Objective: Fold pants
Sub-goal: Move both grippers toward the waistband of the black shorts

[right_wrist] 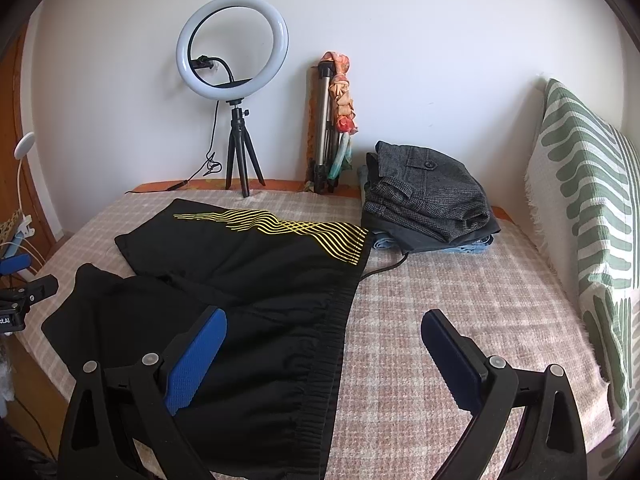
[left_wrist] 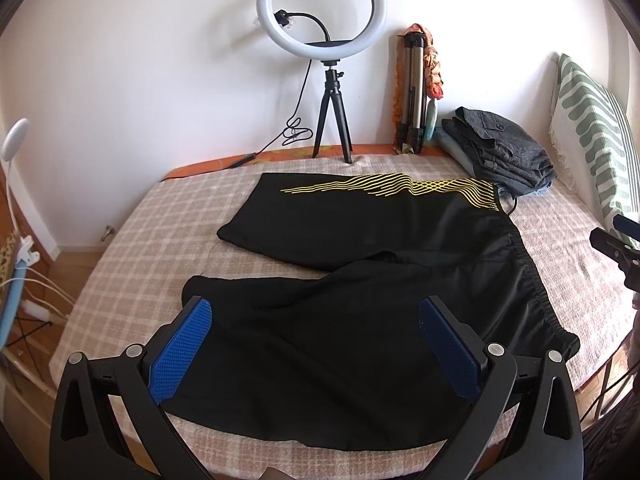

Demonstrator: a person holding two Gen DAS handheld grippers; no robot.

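Black shorts-style pants with yellow wavy lines lie spread flat on the checked bedspread, legs to the left and elastic waistband to the right. My left gripper is open, its blue pads hovering above the near leg. My right gripper is open above the waistband at the near right side of the pants. Neither holds any cloth. The left gripper also shows at the left edge of the right wrist view.
A pile of folded grey and denim clothes sits at the back right. A ring light on a tripod, a folded tripod and a green-patterned pillow stand along the wall. Bed edge and cables lie at left.
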